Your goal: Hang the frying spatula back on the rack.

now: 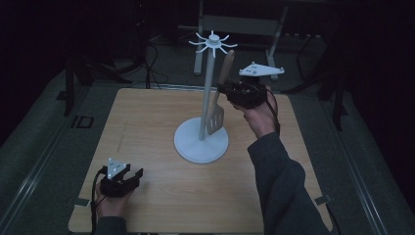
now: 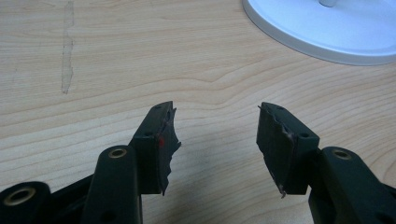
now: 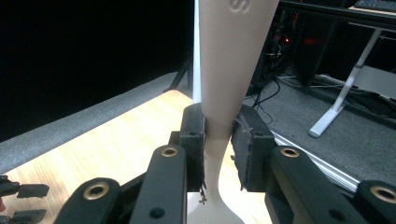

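Spatula (image 1: 219, 95), beige with a slotted blade, stands near upright just right of centre in the high view, handle end up and leaning slightly right, blade hanging low beside the white pole of the rack (image 1: 205, 93). Right gripper (image 1: 230, 90) is clamped on the handle partway down; in the right gripper view both black pads press against the narrowing handle (image 3: 219, 93), which rises out of the top of the frame. Whether the blade touches the pole or the rack's round base (image 1: 188, 147) cannot be settled from this angle; it appears to hang just above the base. Rack's hooked crown sits at upper centre, just left of the handle's tip. Left gripper (image 1: 132, 177) rests low at the lower left on the wooden table (image 1: 147, 122), jaws spread wide with bare wood between them (image 2: 215, 140), base edge at upper right.
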Demonstrator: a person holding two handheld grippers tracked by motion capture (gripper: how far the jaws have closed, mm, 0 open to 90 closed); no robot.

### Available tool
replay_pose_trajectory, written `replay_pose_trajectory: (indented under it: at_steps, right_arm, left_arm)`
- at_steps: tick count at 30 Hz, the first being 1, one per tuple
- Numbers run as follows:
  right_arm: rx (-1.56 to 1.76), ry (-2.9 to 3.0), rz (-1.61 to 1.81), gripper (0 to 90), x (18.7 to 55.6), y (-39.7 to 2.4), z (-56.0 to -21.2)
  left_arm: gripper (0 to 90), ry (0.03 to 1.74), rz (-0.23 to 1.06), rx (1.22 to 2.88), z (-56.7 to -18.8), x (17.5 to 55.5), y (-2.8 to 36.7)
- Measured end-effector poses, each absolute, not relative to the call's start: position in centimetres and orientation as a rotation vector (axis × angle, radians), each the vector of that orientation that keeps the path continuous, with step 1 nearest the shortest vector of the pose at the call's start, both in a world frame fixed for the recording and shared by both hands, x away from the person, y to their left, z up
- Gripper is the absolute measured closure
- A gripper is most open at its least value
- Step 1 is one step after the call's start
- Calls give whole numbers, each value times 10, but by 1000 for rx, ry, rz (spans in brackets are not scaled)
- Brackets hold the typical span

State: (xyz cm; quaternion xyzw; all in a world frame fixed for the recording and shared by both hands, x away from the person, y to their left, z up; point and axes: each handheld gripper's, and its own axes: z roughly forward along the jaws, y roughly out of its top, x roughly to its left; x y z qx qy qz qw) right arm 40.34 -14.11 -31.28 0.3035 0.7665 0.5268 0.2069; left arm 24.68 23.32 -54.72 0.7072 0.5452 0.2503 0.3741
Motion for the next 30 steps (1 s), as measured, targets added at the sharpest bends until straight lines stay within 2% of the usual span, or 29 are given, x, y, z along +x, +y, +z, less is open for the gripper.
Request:
replay_pose_trajectory:
  at_steps: [30]
  right_arm:
    - [863, 2164, 1441, 746, 416, -129, -308]
  left_arm:
    - [470, 1397, 641, 1808, -547, 247, 233]
